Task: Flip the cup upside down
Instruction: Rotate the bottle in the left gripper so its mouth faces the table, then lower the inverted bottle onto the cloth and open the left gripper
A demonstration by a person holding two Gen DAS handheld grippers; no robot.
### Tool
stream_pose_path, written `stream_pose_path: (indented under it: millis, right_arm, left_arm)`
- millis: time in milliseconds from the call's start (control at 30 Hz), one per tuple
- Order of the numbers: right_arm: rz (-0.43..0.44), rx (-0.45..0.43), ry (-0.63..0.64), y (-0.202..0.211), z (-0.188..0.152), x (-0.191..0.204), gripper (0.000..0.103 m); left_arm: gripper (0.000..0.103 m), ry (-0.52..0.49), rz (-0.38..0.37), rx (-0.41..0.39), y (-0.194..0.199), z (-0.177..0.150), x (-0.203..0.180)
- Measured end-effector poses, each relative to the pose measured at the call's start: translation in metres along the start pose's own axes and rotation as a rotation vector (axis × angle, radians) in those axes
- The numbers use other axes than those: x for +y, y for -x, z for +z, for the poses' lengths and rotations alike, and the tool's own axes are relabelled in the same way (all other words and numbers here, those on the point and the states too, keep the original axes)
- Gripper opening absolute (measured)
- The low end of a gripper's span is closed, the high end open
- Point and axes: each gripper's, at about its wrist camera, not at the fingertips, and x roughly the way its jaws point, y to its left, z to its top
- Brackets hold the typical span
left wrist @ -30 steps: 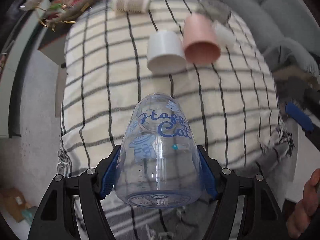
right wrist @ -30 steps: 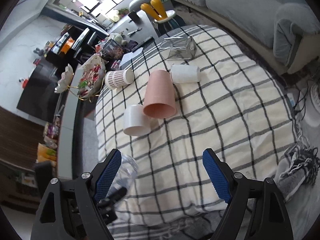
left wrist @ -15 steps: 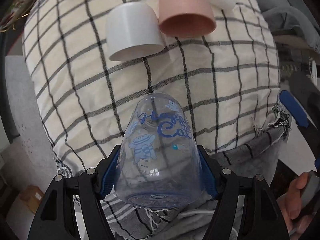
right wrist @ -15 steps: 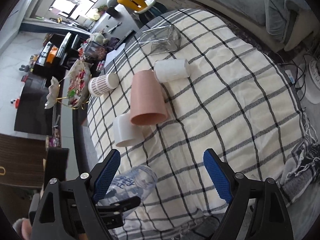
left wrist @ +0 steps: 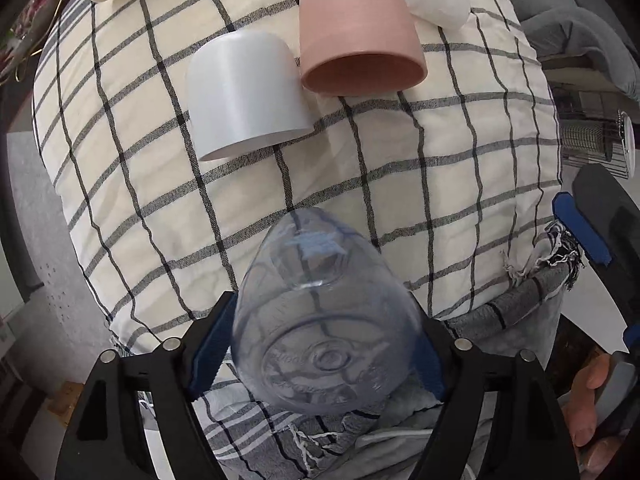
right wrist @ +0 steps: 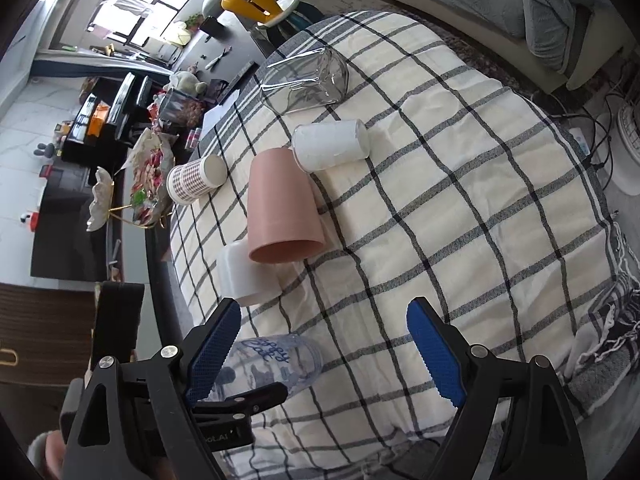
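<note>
Over the near edge of the checked cloth (left wrist: 400, 152), the left gripper (left wrist: 320, 356) clamps the clear cup (left wrist: 324, 328), base toward the camera, mouth tilted down to the cloth. Beyond lie a white cup (left wrist: 244, 92) and a pink cup (left wrist: 356, 32). Rightward, the right gripper (right wrist: 324, 352) hangs spread wide, holding nothing.

The left wrist view looks steeply down from close above the near edge of the checked tablecloth (left wrist: 400, 152), facing the pink cup (left wrist: 356, 28) just beyond. The right wrist view sits higher and farther back, looking across the tablecloth (right wrist: 460, 208) past the pink cup (right wrist: 280, 208) toward the room. Both share that cup and the cloth around it.
</note>
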Motion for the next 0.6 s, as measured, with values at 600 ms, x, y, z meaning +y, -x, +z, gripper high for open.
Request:
stream_pose_path:
  millis: [600]
  right_arm:
    - [-0.049, -0.220, 0.280, 0.054, -0.045, 0.031, 0.087]
  left_arm:
    - [0.088, 0.127, -0.063, -0.405, 0.030, -0.092, 0.011]
